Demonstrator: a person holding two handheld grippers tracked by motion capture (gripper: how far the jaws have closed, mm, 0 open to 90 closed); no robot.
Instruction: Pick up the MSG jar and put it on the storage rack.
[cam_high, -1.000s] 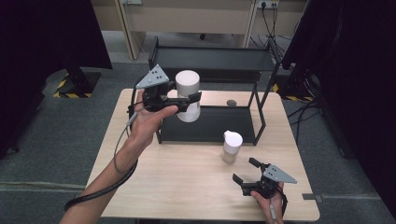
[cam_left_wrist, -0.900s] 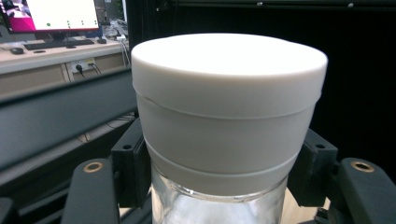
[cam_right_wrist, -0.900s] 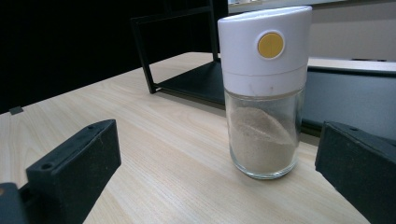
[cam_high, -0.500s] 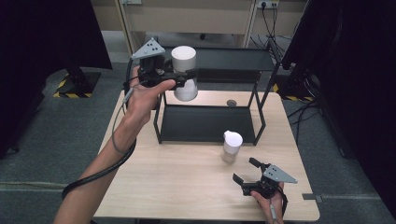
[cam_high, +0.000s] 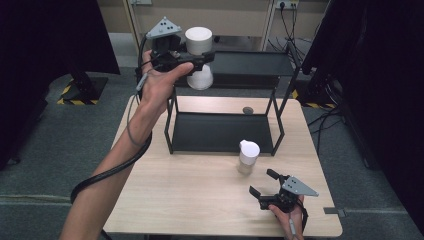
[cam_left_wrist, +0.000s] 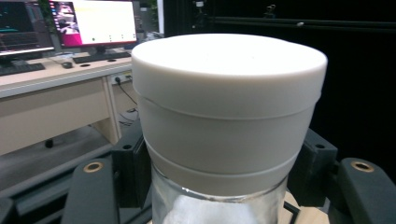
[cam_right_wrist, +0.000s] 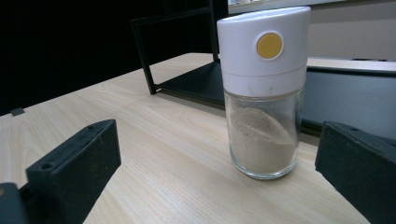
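Observation:
My left gripper (cam_high: 197, 56) is shut on a white-lidded glass jar (cam_high: 199, 57), held in the air above the left end of the black two-tier rack's top shelf (cam_high: 250, 62). In the left gripper view the jar (cam_left_wrist: 229, 121) sits squeezed between both jaws. A second glass jar (cam_high: 248, 156) with a white cap and pale powder stands upright on the wooden table (cam_high: 190, 195), just in front of the rack. My right gripper (cam_high: 264, 186) rests open on the table near the front right, a little short of that jar (cam_right_wrist: 264, 93), which stands between and beyond its jaws.
A small dark round object (cam_high: 247, 110) lies on the table behind the rack's lower shelf (cam_high: 220, 131). Black curtains flank both sides. A desk with monitors (cam_left_wrist: 70, 23) stands beyond the table.
My left gripper has lifted the jar up and away from me, from the rack's front left to above its top shelf. The right gripper has stayed still.

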